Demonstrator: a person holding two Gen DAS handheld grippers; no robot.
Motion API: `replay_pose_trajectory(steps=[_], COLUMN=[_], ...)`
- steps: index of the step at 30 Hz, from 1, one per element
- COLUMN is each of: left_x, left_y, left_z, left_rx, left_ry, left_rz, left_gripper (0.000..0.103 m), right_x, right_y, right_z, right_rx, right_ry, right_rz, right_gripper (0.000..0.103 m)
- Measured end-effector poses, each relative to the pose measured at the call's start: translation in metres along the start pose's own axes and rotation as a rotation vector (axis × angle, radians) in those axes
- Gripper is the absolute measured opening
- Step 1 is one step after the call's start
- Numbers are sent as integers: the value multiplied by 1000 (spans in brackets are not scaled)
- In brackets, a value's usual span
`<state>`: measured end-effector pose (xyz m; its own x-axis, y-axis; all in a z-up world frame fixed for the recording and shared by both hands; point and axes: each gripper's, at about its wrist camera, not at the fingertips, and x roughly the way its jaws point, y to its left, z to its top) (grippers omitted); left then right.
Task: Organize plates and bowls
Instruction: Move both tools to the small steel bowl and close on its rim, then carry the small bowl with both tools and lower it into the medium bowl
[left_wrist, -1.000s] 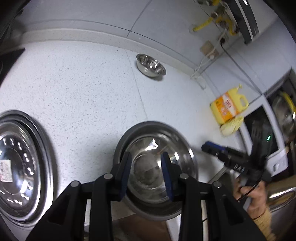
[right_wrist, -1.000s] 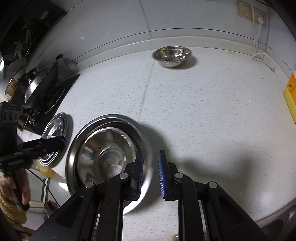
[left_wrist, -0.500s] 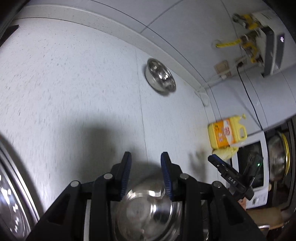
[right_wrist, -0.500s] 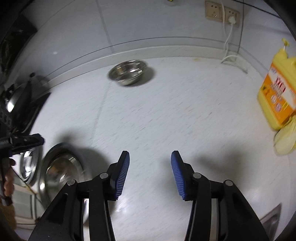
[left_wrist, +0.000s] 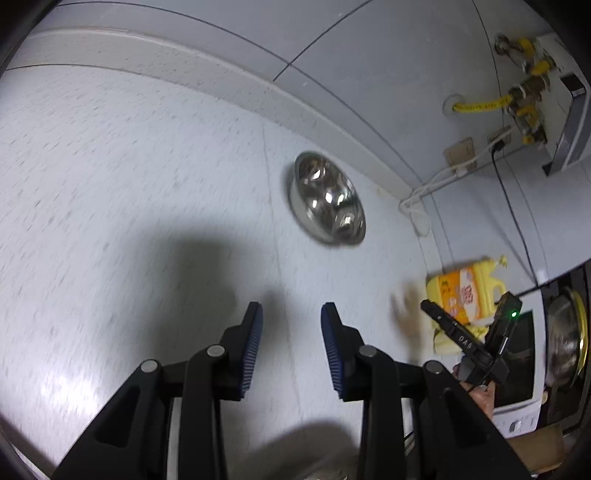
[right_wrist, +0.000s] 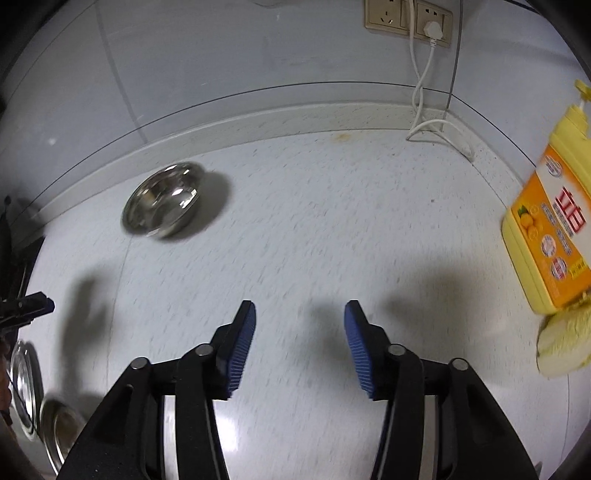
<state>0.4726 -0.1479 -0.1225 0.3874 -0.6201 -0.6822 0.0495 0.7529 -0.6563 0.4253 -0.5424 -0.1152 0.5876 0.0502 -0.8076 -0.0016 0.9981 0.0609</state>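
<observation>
A small steel bowl (left_wrist: 327, 199) sits alone on the white speckled counter near the back wall; it also shows in the right wrist view (right_wrist: 162, 199). My left gripper (left_wrist: 291, 314) is open and empty, short of the bowl and above the counter. My right gripper (right_wrist: 299, 314) is open wide and empty, to the right of the bowl; it also shows in the left wrist view (left_wrist: 454, 332). A large steel plate (right_wrist: 55, 432) and another steel dish (right_wrist: 24, 384) lie at the lower left edge.
A yellow detergent jug (right_wrist: 554, 229) with a yellow sponge (right_wrist: 565, 343) stands at the right. A white cable (right_wrist: 424, 110) hangs from wall sockets onto the counter. A stove edge (right_wrist: 14, 258) is at the far left. A white appliance (left_wrist: 524, 369) is to the right.
Both grippers have swung up and forward from the large plate toward the small bowl. The right gripper has opened from nearly shut to wide. The large plate has dropped out of the left view.
</observation>
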Motion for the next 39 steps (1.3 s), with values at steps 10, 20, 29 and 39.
replay_pose_trajectory(steps=[10, 20, 29, 39], left_x=[50, 92, 117, 120], left_y=[-11, -8, -15, -26], left_z=[57, 80, 85, 75], left_rx=[8, 6, 40, 76], left_ry=[-43, -29, -4, 51], left_rz=[-1, 27, 42, 22], left_gripper=[31, 31, 28, 10], right_x=[41, 84, 101, 95], right_y=[21, 76, 103, 97], right_z=[46, 61, 70, 61], right_rx=[0, -88, -118, -118], right_ry=[-10, 7, 21, 27], right_rz=[155, 247, 256, 241], right_gripper=[48, 48, 29, 15])
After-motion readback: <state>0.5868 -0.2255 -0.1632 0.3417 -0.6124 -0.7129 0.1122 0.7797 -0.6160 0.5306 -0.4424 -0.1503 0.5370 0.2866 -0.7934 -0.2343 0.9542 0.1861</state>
